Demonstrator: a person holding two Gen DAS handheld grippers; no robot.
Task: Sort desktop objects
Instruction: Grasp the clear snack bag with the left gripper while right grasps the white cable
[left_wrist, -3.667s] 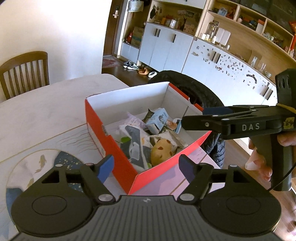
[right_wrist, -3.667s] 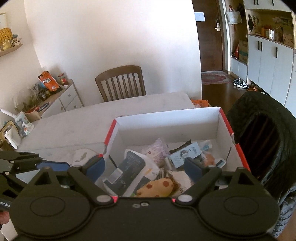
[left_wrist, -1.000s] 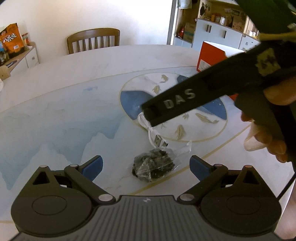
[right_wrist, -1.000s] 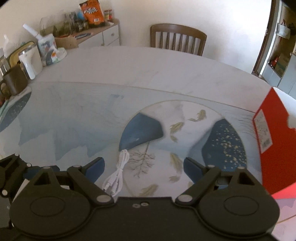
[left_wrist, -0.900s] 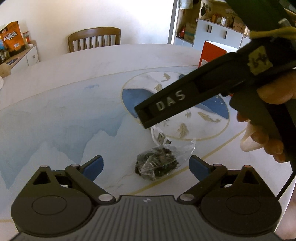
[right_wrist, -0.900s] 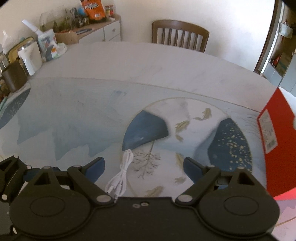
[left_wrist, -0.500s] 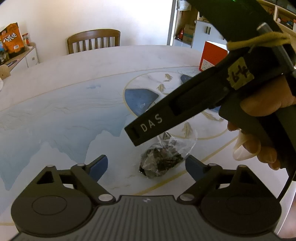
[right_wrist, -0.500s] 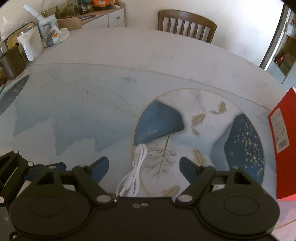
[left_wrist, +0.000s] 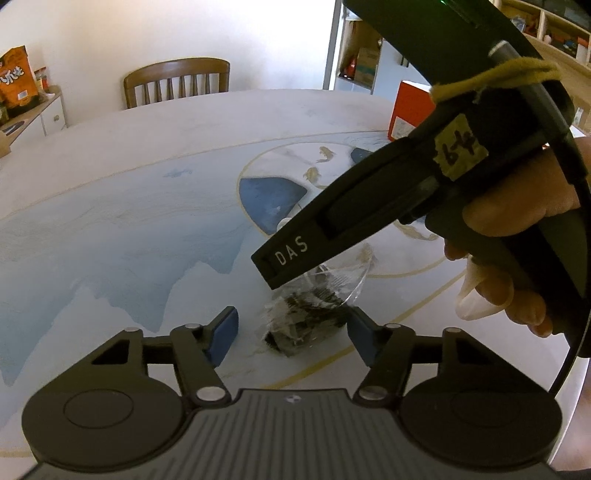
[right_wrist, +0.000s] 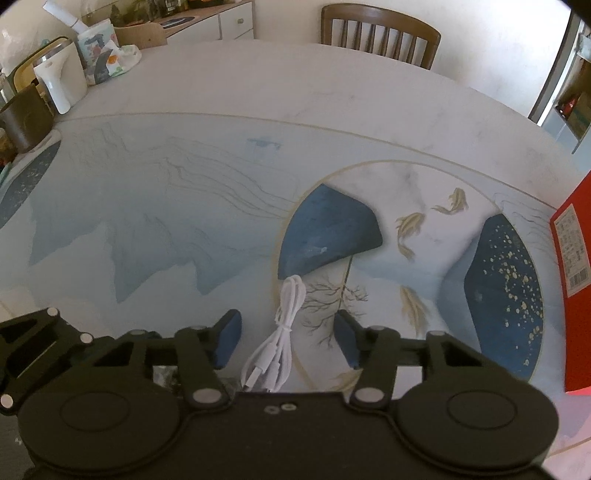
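Note:
A clear bag of dark bits (left_wrist: 306, 317) lies on the painted table mat (left_wrist: 122, 236). My left gripper (left_wrist: 293, 334) straddles it with jaws closing; the left pad still stands clear of the bag. A coiled white USB cable (right_wrist: 288, 325) lies between the blue pads of my right gripper (right_wrist: 288, 341), whose jaws are closing too, without touching it. In the left wrist view a hand holds the right tool, and its black finger (left_wrist: 291, 254) slants down just beyond the bag. The red box (right_wrist: 572, 258) stands at the right.
A wooden chair (right_wrist: 380, 33) stands at the table's far side. A white kettle (right_wrist: 59, 85), a dark mug (right_wrist: 26, 118) and other kitchen things crowd the far left. The red box (left_wrist: 410, 107) shows past the right tool, with cabinets behind it.
Both grippers left the red box and came over the mat. In the last second both pairs of jaws narrowed. The right gripper sank and slid over the cable, covering its plug in the left view.

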